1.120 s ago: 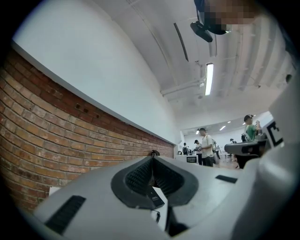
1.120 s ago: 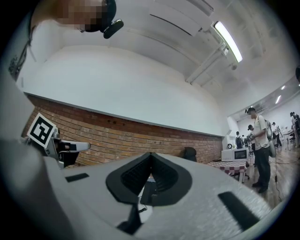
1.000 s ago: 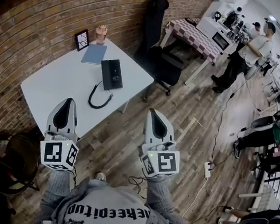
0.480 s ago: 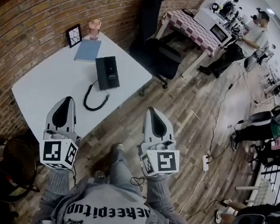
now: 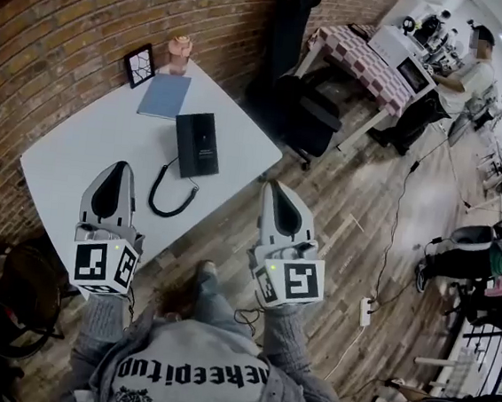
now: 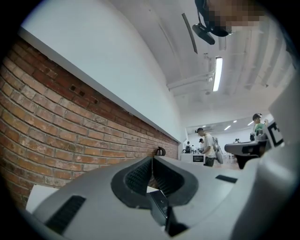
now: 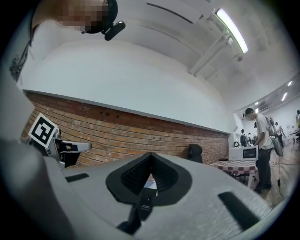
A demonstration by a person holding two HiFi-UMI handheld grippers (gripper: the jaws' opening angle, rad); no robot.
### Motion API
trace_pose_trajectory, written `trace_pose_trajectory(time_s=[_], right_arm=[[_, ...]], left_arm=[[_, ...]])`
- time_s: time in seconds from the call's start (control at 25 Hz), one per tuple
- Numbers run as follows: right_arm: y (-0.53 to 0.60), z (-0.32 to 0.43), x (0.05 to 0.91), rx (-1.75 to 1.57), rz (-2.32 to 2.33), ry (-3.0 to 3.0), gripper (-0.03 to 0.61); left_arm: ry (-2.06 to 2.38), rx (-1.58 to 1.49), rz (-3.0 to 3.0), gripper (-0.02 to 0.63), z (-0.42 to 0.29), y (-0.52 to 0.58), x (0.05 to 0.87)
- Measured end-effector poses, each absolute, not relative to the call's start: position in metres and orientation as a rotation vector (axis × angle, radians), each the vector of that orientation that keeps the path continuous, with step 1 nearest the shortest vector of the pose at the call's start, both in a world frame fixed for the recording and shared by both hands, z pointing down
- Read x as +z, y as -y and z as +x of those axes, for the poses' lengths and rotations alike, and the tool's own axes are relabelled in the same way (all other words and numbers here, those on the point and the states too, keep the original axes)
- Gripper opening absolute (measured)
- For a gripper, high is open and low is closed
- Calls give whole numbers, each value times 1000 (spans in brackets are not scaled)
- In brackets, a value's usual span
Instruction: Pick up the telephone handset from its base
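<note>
Left claw (image 5: 120, 173): jaws pressed together, nothing between them; tips above the near part of the surface, aimed toward the telephone but well apart from it, probably an approach posture.
Surface (image 5: 64, 154): white, set against the brick wall; carries all of the task's things.
Picture frame (image 5: 140, 64): propped at the far edge, near the wall, out of the working path.
Notebook (image 5: 165, 95): blue, lying flat just beyond the telephone.
Cord (image 5: 172, 192): black, looped toward the near edge; slack, so unlikely to resist a lift.
Telephone (image 5: 197, 144): black, flat near the surface's middle; handset apparently seated on its base, the two hard to separate from above; pick-up not yet begun.
Right claw (image 5: 274, 192): jaws pressed together, empty; held beside the surface's right edge, over the floor; would need spreading before any grasp.
Checked table (image 5: 364, 60): background only, a person standing beyond it.
</note>
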State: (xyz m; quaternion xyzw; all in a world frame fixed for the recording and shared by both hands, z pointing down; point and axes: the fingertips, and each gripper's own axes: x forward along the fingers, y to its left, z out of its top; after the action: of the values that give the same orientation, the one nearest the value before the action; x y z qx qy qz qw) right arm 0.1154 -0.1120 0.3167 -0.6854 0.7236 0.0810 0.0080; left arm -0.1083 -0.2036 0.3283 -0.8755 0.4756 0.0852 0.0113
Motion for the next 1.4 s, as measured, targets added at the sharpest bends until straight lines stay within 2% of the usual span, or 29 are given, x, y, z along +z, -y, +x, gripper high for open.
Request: trace_pose_trajectory(time_s=[0.64,1.4], right_arm=[[225,161,299,291,-1924,-2422,5],[296,161,366,87,-1745,-2648,5]], left_arm=[[-1671,284,-2587,12,-70,274,318],[-1866,101,-2663,12,-42,305,393]])
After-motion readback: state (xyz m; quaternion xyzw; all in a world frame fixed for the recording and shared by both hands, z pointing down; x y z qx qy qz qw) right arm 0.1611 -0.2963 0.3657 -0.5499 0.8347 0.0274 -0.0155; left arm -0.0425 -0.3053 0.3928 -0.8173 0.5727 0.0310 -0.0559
